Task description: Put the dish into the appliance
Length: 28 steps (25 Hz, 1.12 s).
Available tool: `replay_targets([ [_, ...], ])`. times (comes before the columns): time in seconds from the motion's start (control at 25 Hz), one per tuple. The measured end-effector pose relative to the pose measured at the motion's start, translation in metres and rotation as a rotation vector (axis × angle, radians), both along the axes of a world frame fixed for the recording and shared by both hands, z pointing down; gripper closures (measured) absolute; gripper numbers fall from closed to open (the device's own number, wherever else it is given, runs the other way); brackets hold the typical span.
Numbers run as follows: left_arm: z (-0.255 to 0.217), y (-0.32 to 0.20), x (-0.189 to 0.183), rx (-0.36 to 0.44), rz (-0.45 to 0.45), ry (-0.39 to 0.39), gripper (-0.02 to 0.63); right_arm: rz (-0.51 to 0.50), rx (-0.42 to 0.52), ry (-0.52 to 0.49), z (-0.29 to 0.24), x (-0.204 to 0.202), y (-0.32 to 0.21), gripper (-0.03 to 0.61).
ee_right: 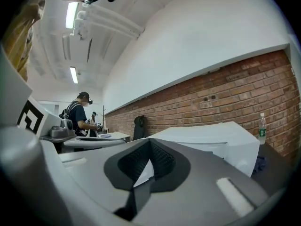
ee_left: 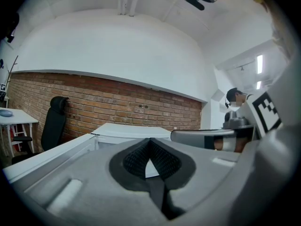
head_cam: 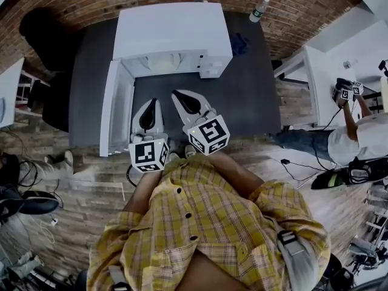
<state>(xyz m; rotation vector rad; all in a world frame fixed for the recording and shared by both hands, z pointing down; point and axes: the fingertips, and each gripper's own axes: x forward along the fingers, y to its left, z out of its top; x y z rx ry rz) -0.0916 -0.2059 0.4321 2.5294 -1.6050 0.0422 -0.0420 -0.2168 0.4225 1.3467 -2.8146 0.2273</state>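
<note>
Left hand-held gripper (head_cam: pixel 149 103), right hand-held gripper (head_cam: pixel 179 96): both pressed together, empty, above the dark surface (head_cam: pixel 245 96).
Door (head_cam: pixel 118 111): swung open, left.
Appliance (head_cam: pixel 173 32): pale round shape inside, probably the dish (head_cam: pixel 162 62).
Risk: closed tips skidding off the door, jolting the appliance.

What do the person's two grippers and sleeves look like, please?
The left gripper and the right gripper both have pale grey, tapering shells, with black ribbed pads lining the jaws. Each carries a white cube printed with black square markers. The person wears a yellow plaid shirt whose sleeves end above the forearms.
</note>
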Motion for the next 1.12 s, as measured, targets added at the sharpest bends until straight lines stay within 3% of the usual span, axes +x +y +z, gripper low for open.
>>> replay_targets([
  [1.12, -0.007, 0.021, 0.021, 0.043, 0.078, 0.001, 0.614, 0.005, 0.071, 0.096, -0.003, 0.012, 0.027, 0.583],
])
